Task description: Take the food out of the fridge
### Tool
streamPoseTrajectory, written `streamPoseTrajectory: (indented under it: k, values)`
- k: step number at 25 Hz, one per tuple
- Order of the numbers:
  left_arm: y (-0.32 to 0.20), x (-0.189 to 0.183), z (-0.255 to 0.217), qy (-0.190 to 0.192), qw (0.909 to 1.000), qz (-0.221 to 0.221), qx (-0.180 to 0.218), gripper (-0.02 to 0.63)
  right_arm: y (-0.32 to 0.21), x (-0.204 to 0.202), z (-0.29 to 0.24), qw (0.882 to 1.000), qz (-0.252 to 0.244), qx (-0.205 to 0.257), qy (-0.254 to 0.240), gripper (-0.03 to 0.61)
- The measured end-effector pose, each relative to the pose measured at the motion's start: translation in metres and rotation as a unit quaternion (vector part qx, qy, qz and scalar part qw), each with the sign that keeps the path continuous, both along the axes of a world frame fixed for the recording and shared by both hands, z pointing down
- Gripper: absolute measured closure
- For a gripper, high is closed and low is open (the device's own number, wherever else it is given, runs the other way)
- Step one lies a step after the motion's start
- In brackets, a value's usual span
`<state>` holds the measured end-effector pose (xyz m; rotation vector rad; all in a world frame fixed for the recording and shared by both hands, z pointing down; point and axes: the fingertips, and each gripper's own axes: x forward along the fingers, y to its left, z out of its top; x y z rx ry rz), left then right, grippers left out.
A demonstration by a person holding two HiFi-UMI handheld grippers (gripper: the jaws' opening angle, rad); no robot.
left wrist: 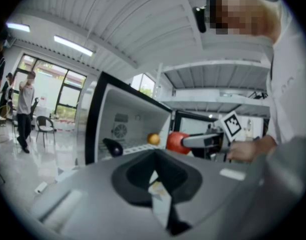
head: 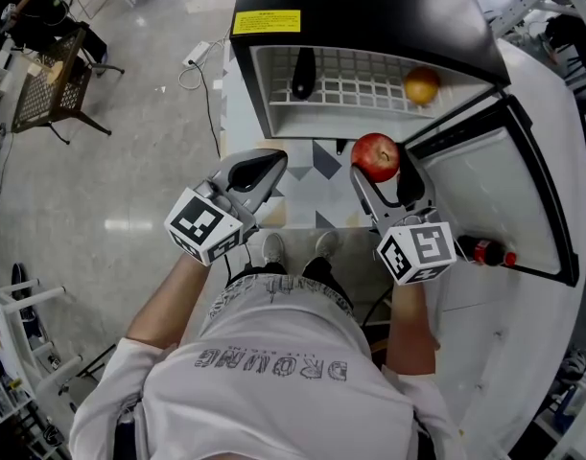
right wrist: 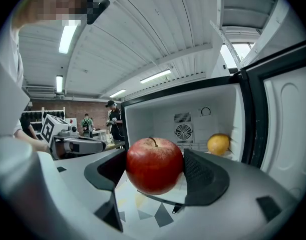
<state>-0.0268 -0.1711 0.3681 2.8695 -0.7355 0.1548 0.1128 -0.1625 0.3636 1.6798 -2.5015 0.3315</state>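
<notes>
My left gripper is held out in front of me with its jaws together and nothing between them. Just beside it, my right gripper is clamped on the red apple, which is outside the open fridge. Farther in, an orange and a dark item sit on the wire shelf.

Open fridge: white wire shelf inside. An orange fruit rests on it at the right end. A dark oblong item lies toward the left, well apart from the fruit.
</notes>
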Motion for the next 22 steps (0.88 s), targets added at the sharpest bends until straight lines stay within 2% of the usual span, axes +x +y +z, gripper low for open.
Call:
streamPoseTrajectory:
  k: [22]
  values:
    - [0.0089, -0.0022, 0.001, 0.0, 1.0, -0.004, 0.001, 0.607, 0.006, -0.0003, 0.0014, 1.0, -0.004, -0.002, -0.003, 0.249]
